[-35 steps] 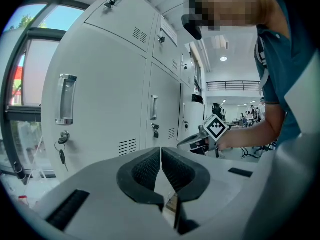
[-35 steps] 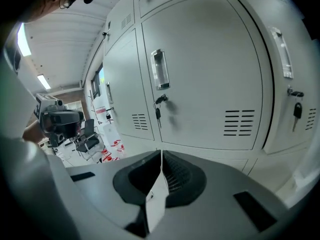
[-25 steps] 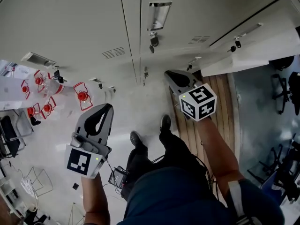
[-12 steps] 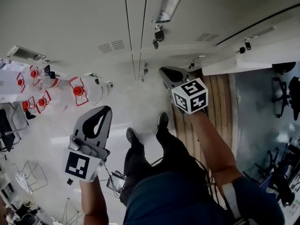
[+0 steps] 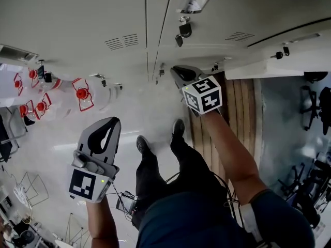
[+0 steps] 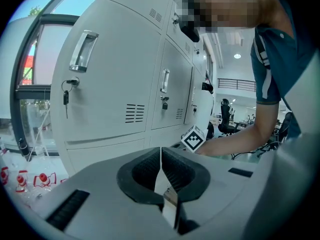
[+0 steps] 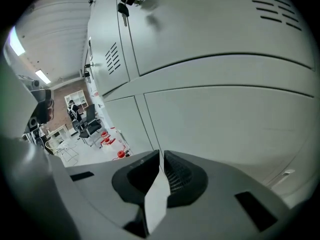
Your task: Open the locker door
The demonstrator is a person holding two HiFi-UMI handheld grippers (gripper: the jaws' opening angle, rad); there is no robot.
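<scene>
Right gripper (image 5: 176,70) closed w/ nothing in it, tip near the shut pale grey metal locker door (image 5: 227,14), below its dangling key (image 5: 181,31). Left gripper (image 5: 110,122) closed & empty, well back over the floor (image 5: 139,110).

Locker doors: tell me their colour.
The locker doors are plain light grey, shown best in the left gripper view.

Pale floor (image 5: 129,118), red-capped bottles (image 5: 83,94) at left; wooden planks (image 5: 240,105) at right
</scene>
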